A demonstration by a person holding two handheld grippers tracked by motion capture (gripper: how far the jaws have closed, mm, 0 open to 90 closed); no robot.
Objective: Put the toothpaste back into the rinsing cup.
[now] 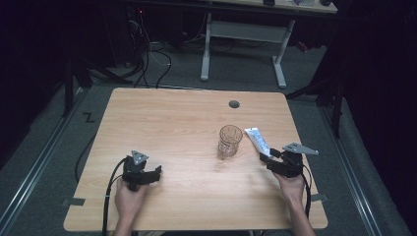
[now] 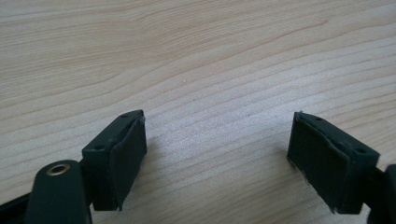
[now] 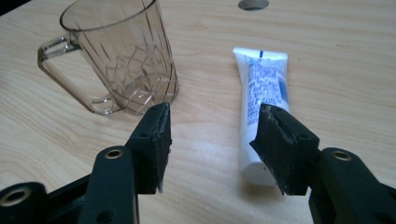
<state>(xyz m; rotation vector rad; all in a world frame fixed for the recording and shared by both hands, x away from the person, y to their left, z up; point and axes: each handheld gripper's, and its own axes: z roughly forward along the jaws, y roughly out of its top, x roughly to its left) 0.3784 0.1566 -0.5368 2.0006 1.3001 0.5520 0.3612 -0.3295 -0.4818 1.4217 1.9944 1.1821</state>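
No text can be read with certainty. Small blue printing is seen on the white plastic tube with blue print [image 3: 261, 100] lying on the light wooden table [image 3: 336, 56], but the letters are too small and blurred, and no brand or number can be made out.

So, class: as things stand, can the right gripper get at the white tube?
Probably yes: the right gripper is open beside the white tube, whose near end lies at one jaw. The clear mug stands aside.
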